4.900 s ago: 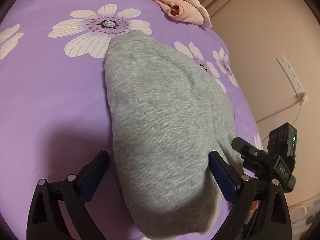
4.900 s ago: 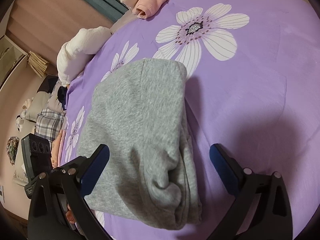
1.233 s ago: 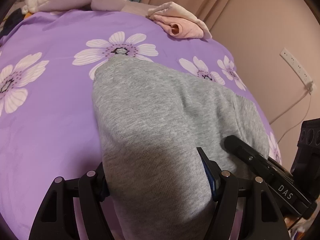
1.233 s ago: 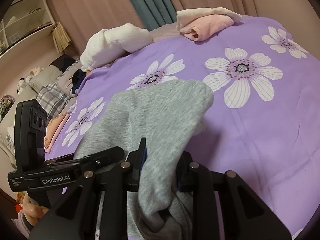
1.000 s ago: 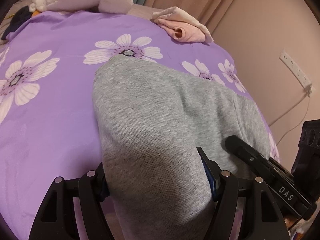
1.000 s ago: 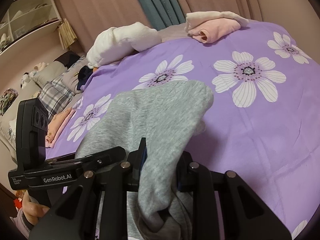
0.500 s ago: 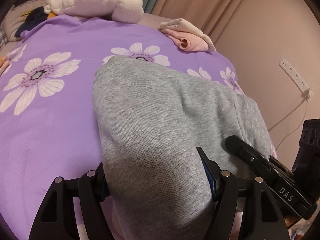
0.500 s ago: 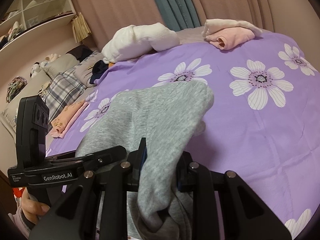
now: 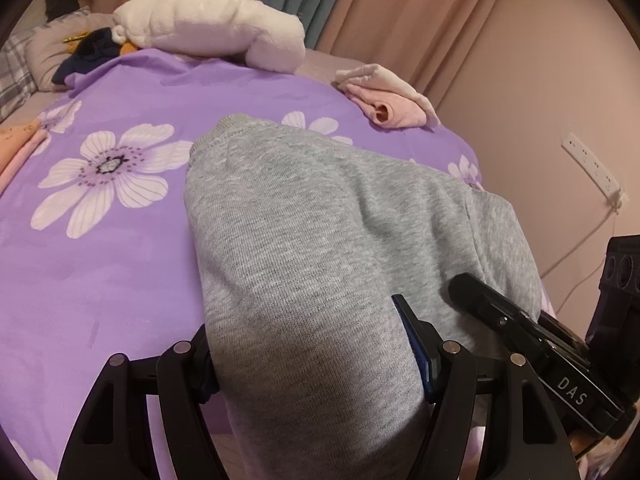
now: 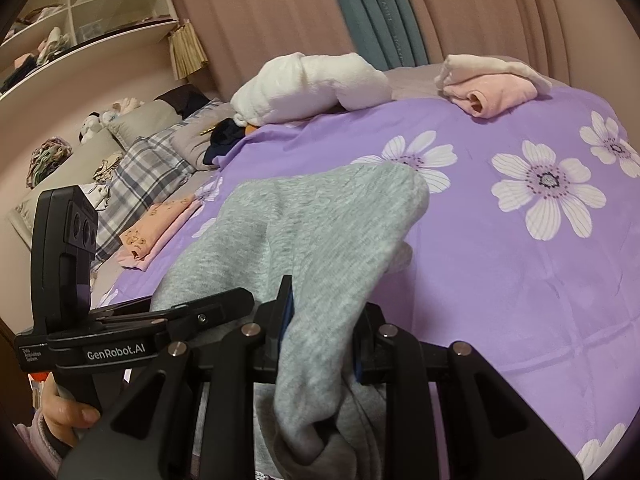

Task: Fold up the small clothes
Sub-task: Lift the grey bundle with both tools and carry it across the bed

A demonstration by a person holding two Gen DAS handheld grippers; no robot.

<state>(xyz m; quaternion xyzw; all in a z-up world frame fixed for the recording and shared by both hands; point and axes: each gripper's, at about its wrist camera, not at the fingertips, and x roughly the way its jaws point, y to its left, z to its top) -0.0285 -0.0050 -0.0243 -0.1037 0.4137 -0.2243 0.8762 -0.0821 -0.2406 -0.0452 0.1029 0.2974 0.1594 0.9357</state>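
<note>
A folded grey sweatshirt garment (image 9: 320, 240) hangs lifted above the purple flowered bedspread (image 9: 100, 260). My left gripper (image 9: 316, 360) is shut on its thick near edge, cloth bulging between the fingers. My right gripper (image 10: 324, 332) is shut on the other near corner of the same grey garment (image 10: 320, 232), which drapes over and below the fingers. The far end of the garment points away over the bed. The other gripper shows in each wrist view, close beside.
A folded pink garment (image 9: 384, 100) and a white fluffy bundle (image 9: 208, 28) lie at the bed's far edge. Folded peach clothes (image 10: 156, 228), a plaid pillow (image 10: 144, 176) and shelves (image 10: 80, 12) are at the left. A wall with a socket (image 9: 592, 168) is at the right.
Both grippers closed on the grey garment's near edge and lifted it off the bed. Over the last second they keep rising and tilting up, so more of the room shows.
</note>
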